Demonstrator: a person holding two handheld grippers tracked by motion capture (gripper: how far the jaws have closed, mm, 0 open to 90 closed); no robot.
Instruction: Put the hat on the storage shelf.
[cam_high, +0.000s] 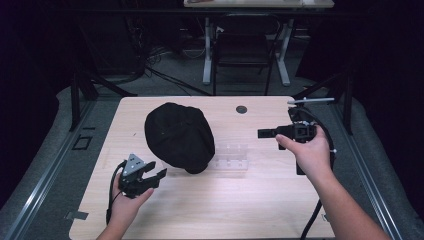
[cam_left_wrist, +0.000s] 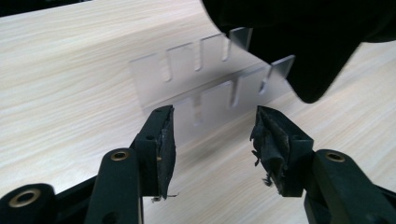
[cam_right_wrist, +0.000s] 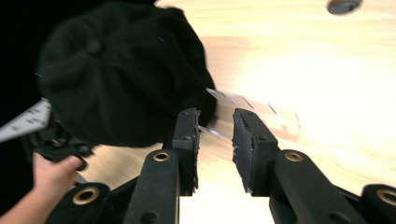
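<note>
A black cap (cam_high: 177, 135) lies on the wooden table (cam_high: 210, 205), its right edge draped over a clear slotted acrylic stand (cam_high: 231, 156). My left gripper (cam_high: 156, 169) hovers at the cap's near left, open and empty. In the left gripper view its jaws (cam_left_wrist: 212, 123) stand wide apart, facing the stand (cam_left_wrist: 187, 74) and the cap's brim (cam_left_wrist: 299, 37). My right gripper (cam_high: 260, 133) is held to the right of the cap, pointing left. Its jaws (cam_right_wrist: 215, 119) show a narrow gap with nothing in it, aimed at the cap (cam_right_wrist: 121, 79) and the stand (cam_right_wrist: 252, 105).
A round cable hole (cam_high: 241, 109) sits near the table's far edge. Behind the table stand a dark chair (cam_high: 245, 50) and a desk's white legs. Cables trail from both grippers toward the near edge. The other hand and its gripper (cam_right_wrist: 51, 135) appear at the left of the right gripper view.
</note>
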